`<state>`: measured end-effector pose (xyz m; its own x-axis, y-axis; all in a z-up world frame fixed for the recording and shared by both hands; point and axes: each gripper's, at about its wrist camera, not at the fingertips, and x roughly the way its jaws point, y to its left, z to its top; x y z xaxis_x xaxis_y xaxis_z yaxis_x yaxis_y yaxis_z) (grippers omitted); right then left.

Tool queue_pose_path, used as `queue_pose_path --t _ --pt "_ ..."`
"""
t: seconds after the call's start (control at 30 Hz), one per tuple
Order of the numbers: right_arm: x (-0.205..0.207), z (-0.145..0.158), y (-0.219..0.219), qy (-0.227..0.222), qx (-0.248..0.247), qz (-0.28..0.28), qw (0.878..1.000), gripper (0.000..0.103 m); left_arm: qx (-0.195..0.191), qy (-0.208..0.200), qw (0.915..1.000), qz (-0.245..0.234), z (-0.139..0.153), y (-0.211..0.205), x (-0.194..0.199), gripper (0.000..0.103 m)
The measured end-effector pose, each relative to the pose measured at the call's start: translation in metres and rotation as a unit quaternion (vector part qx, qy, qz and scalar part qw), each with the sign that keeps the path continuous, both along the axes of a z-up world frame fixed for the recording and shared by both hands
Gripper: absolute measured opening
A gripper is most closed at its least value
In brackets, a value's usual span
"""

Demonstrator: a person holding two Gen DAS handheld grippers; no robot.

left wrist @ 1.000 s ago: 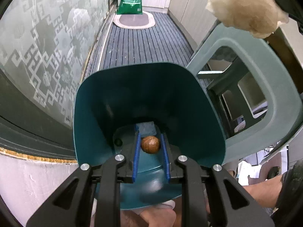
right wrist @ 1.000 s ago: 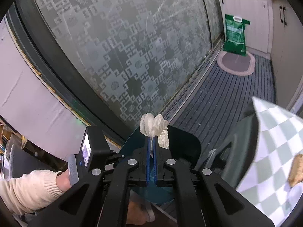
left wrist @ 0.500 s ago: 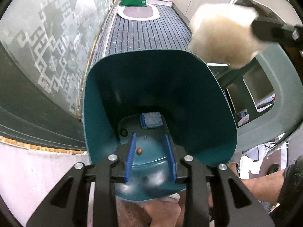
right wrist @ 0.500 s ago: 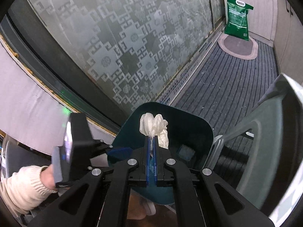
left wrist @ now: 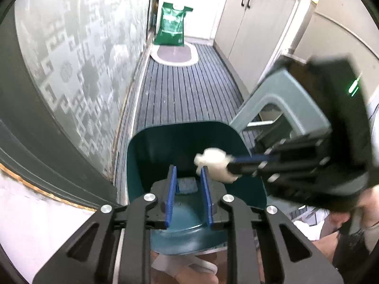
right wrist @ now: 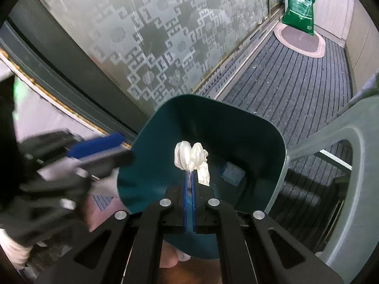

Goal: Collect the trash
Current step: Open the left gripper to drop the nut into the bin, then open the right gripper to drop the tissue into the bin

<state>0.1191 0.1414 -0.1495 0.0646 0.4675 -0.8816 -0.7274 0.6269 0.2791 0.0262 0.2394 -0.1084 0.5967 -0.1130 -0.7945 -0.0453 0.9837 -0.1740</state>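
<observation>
A dark teal bin [left wrist: 165, 146] stands on the floor below both grippers; it also shows in the right wrist view [right wrist: 236, 127]. A small blue square piece [left wrist: 187, 185] lies on its bottom, seen too in the right wrist view [right wrist: 232, 170]. My left gripper [left wrist: 188, 172] is open and empty over the bin's near rim. My right gripper [right wrist: 189, 174] is shut on a crumpled white tissue [right wrist: 191, 158] and holds it over the bin's mouth. In the left wrist view the tissue [left wrist: 214, 163] hangs just right of my left fingertips.
A grey-green plastic stool [left wrist: 284, 108] stands right of the bin. A patterned frosted glass door [left wrist: 78, 59] runs along the left. A green bag [left wrist: 173, 27] stands on an oval mat [left wrist: 175, 55] at the far end of the striped floor. Cabinets [left wrist: 255, 28] line the right.
The brown nut that my left gripper held dropped into the bin and that gripper rose, open. My right gripper has brought the tissue down over the bin's mouth.
</observation>
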Motion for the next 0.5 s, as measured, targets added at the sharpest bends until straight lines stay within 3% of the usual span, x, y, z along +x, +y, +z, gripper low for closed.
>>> queue_pose_path --t 0.5 --pt "-0.012 -0.051 0.009 0.005 -0.053 0.018 0.998 0.003 -0.019 -0.075 0.9970 0.003 0.061 -0.009 -0.008 0.015"
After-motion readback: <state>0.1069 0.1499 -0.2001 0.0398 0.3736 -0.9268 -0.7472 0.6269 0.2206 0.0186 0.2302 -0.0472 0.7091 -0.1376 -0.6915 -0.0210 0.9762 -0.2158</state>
